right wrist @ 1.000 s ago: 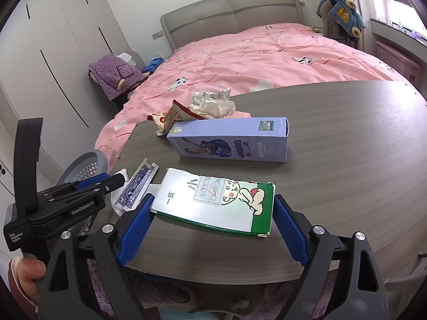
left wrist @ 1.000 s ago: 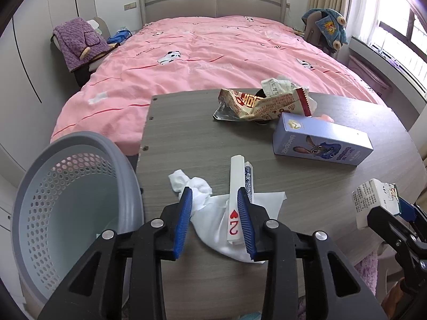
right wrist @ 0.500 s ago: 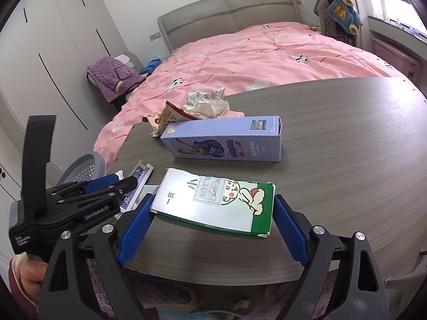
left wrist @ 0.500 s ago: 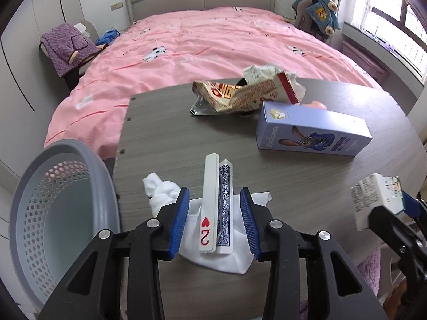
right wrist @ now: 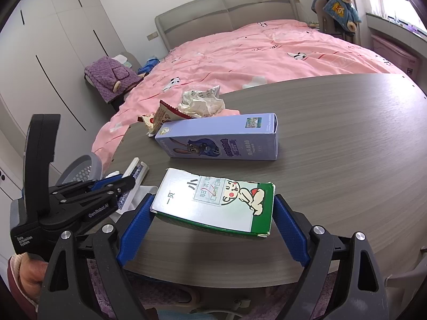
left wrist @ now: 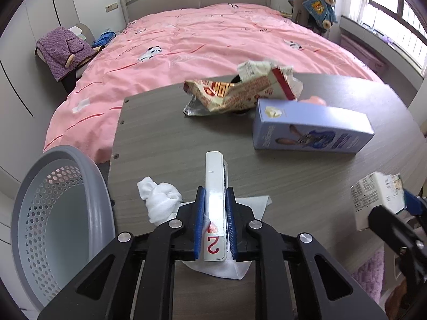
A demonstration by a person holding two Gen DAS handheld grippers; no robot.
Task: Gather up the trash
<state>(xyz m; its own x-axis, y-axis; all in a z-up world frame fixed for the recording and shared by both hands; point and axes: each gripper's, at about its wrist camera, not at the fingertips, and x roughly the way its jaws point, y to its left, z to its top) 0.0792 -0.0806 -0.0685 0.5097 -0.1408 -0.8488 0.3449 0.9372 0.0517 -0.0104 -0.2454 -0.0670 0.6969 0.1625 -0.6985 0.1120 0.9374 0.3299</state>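
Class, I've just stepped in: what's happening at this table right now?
A person is clearing trash with two tools. The left hand-held gripper has just closed on a playing-card pack lying on a white tissue, beside a grey basket. The right hand-held gripper holds a green-and-white carton. A blue box and wrappers remain on the table.

The table (left wrist: 165,138) is grey-brown with wood grain. The bed cover (left wrist: 213,40) is pink with small black-and-white animal figures. The basket (left wrist: 56,213) is grey-blue with a pattern of holes. The card box (left wrist: 214,184) is white with a red heart and number. The long carton (left wrist: 312,130) is lilac with a cartoon rabbit.
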